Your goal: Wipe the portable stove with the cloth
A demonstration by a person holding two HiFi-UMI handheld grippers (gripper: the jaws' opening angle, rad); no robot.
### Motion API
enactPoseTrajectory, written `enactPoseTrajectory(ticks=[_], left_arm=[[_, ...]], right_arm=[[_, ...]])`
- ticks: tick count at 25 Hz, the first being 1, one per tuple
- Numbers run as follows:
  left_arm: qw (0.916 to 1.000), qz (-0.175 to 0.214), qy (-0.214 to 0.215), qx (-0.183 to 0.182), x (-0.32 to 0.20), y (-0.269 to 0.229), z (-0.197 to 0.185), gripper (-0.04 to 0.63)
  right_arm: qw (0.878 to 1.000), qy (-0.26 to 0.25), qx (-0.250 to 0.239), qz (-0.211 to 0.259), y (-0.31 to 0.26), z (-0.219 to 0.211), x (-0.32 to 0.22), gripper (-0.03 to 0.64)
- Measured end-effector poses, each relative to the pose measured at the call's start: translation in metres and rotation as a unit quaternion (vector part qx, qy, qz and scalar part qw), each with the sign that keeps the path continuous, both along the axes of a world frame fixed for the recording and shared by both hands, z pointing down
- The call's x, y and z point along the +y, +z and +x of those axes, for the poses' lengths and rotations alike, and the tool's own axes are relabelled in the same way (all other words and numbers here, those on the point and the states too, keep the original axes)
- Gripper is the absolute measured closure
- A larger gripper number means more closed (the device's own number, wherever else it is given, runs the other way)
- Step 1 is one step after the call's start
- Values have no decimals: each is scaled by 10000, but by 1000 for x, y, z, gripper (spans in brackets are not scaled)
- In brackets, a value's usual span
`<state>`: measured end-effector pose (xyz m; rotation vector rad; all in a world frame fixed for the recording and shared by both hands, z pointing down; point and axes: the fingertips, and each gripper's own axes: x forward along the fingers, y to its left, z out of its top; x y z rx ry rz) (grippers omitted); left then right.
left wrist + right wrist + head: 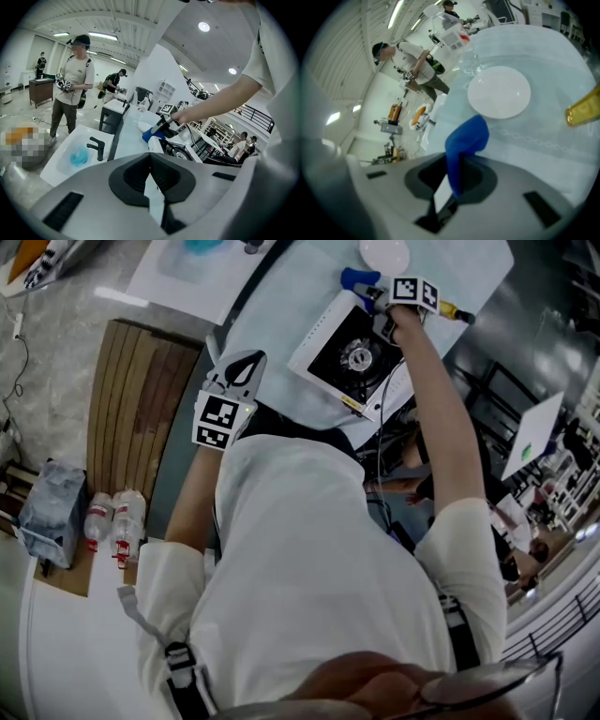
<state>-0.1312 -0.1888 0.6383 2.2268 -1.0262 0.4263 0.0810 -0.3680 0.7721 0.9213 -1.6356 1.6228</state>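
Cloth [356, 279] poised at stove [352, 357] on counter's [281, 306] near edge
Right tongs [452, 185] clench the blue cloth at the stove's far corner, placed to wipe; left tongs [239, 371], clenched empty, hang clear.

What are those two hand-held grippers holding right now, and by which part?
The right hand-held gripper pinches the blue cloth by one end, the rest bulging out beyond its jaws. The left hand-held gripper holds nothing; its jaws are together.
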Motion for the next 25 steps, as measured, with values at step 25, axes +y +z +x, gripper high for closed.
enactPoseTrajectory(ticks=[25], left_arm=[[9989,84,-439,126,35,-1,-34,564]], right_arm=[[9671,-2344,921,351,-3,-63,39,543]])
